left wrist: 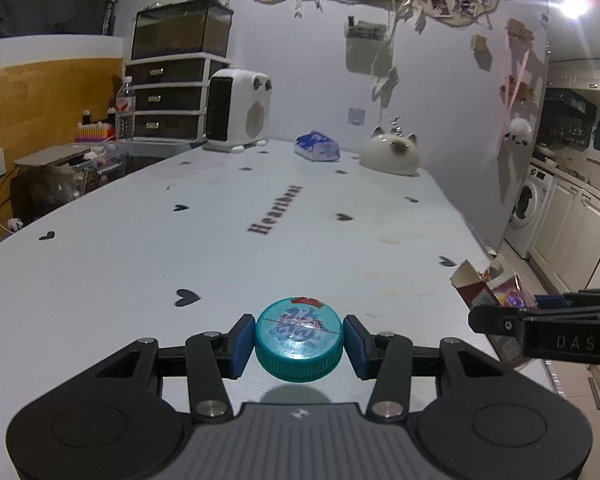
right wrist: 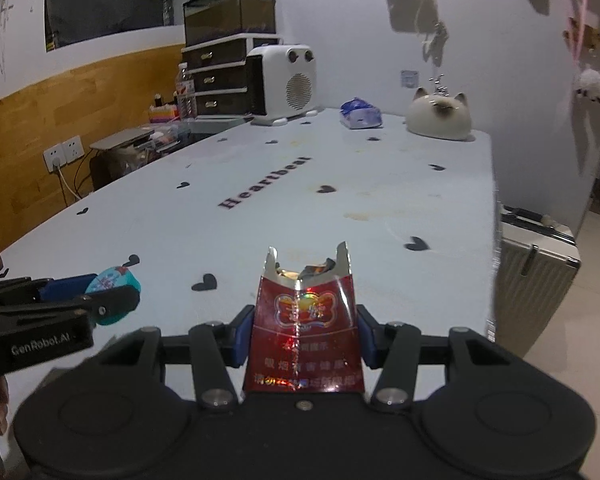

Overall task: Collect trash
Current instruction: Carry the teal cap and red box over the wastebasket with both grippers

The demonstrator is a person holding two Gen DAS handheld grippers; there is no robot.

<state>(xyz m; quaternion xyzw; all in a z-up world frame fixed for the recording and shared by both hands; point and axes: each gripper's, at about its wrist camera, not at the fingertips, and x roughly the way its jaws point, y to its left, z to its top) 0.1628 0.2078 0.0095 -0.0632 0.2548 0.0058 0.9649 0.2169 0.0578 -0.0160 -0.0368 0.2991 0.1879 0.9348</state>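
L gripper has its jaws clamped narrow on the teal bottle cap, pads on its left & right rim, cap flat side up, lifted clear of the surface, shadow just under it. R gripper jaws sit mid-width, holding the torn red cigarette pack by its two side faces; pack's long axis runs along the fingers, ripped open end pointing far. Both pieces of trash are at the near end of the surface, pack near the right edge, cap to its left, grippers side by side. No bin in either view, so can't tell which way the drop-off lies. Likely step: carrying both to disposal.
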